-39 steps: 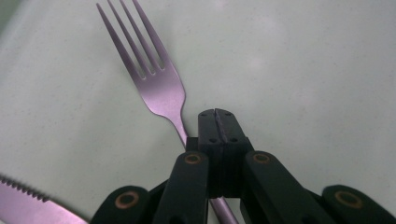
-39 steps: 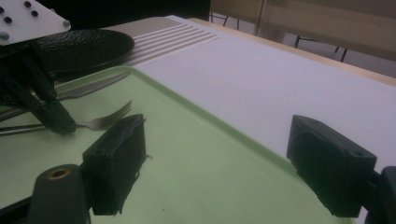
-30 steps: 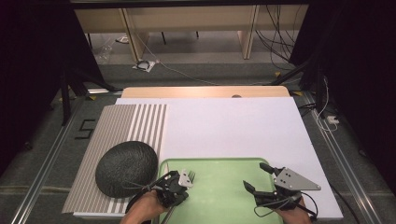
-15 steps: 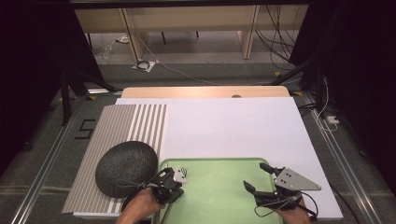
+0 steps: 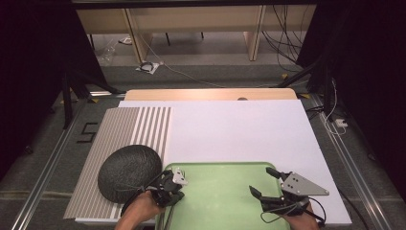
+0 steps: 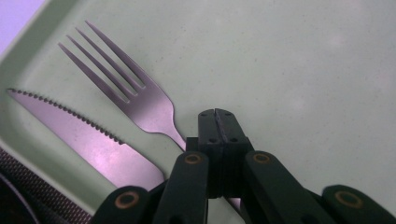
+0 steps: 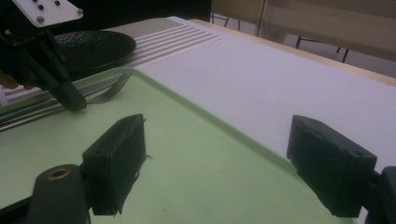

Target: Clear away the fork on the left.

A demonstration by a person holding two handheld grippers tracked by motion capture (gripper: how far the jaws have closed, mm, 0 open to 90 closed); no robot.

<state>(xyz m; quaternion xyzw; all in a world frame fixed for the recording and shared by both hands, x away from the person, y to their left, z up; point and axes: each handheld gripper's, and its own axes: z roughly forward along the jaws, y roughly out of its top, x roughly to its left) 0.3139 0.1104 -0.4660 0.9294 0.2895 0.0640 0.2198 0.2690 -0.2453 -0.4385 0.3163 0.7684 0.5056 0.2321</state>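
L gripper (image 5: 173, 186) at near-left corner of the green tray (image 5: 225, 201), jaws pressed together on the fork (image 6: 133, 95) handle, right at the neck below the tines; grip point itself mostly hidden by the jaws in the left gripper view. Fork lies flat on tray floor, tines pointing away from gripper. Serrated knife (image 6: 79, 135) just beside fork, roughly parallel, between fork and tray's left wall; can't tell if they touch. R gripper (image 5: 270, 184) over near-right part of tray, jaws wide apart, nothing between them, well apart from the cutlery. Dark round plate (image 5: 128, 171) sits on the striped mat (image 5: 122, 132), just left of tray, near L hand (image 5: 141, 211). White board (image 5: 234, 129) under tray and mat, far side bare.
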